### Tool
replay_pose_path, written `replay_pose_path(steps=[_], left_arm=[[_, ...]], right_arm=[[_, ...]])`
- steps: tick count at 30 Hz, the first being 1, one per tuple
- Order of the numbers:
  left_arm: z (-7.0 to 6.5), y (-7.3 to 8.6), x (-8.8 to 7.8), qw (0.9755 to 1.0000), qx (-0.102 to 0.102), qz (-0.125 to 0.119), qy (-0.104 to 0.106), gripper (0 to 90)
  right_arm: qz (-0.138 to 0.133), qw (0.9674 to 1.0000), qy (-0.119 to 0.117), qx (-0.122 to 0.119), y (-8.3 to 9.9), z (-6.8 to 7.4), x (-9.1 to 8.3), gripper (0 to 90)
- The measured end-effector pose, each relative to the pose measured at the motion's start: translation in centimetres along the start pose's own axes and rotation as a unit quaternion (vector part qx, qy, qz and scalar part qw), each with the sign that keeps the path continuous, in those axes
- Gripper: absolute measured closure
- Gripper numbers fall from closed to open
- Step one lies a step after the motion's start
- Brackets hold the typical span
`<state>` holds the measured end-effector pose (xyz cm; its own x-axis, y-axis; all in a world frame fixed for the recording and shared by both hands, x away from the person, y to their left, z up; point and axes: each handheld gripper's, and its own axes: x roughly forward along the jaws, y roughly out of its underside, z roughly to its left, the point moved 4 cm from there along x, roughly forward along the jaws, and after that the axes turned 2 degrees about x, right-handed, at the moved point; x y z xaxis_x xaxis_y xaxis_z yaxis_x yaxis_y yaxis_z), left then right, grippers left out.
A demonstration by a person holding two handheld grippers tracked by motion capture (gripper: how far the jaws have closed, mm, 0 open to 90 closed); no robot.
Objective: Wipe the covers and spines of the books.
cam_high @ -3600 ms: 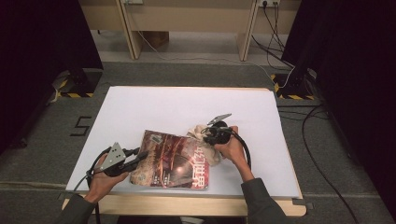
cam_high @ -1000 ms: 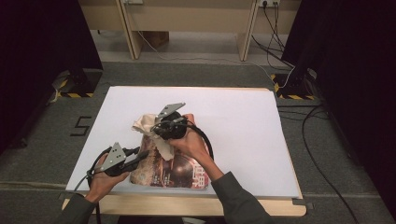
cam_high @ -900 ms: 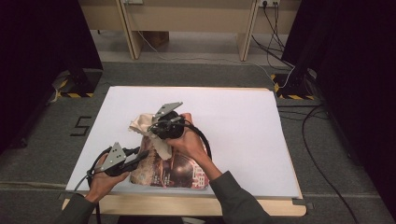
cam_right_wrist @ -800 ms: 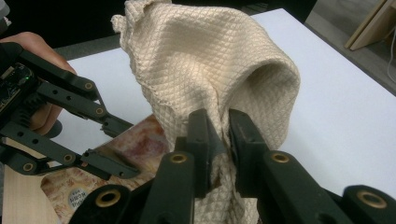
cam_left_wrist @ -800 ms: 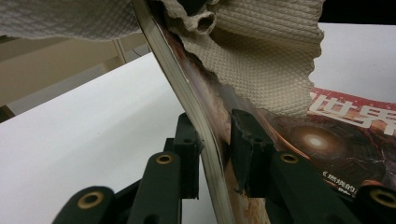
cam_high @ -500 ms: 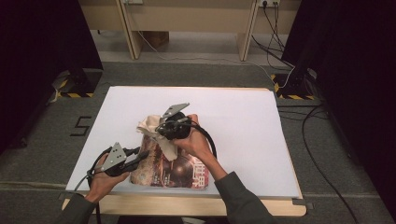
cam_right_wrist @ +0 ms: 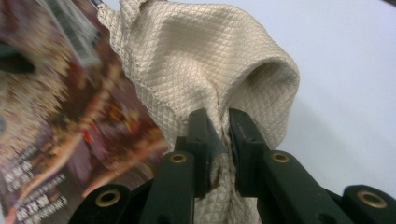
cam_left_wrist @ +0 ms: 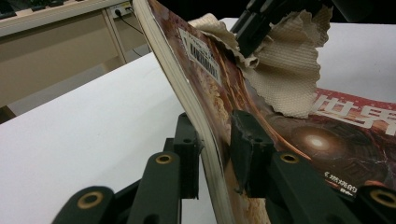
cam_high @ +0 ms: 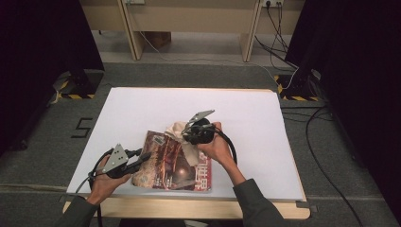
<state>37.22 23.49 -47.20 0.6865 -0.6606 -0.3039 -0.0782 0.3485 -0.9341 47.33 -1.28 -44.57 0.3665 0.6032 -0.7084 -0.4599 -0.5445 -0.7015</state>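
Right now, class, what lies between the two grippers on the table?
In the high view, the magazine spans the stretch from the left gripper, shut on its edge, to the right gripper, which holds the beige cloth over it.

The magazine (cam_right_wrist: pixel 70 140) is motion-blurred in the right gripper view, its cover print unreadable, and the picture's left edge cuts it off. The beige cloth (cam_high: pixel 182 137) hides part of its cover in the high view. The bottom edge crops the person's forearms.
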Motion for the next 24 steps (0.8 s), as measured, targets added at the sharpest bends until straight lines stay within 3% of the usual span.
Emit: replay_pose_path(steps=[13,24], left_arm=[[0.0,-0.1,0.0,1.0,0.0,-0.003,0.002,72.6],[0.1,-0.1,0.0,1.0,-0.003,-0.004,0.002,72.4]], right_arm=[[0.036,0.9978,0.021,0.052,4.4,-4.4,-0.1,79.8],[0.055,0.9946,0.024,0.085,7.2,-6.6,-0.3,79.6]])
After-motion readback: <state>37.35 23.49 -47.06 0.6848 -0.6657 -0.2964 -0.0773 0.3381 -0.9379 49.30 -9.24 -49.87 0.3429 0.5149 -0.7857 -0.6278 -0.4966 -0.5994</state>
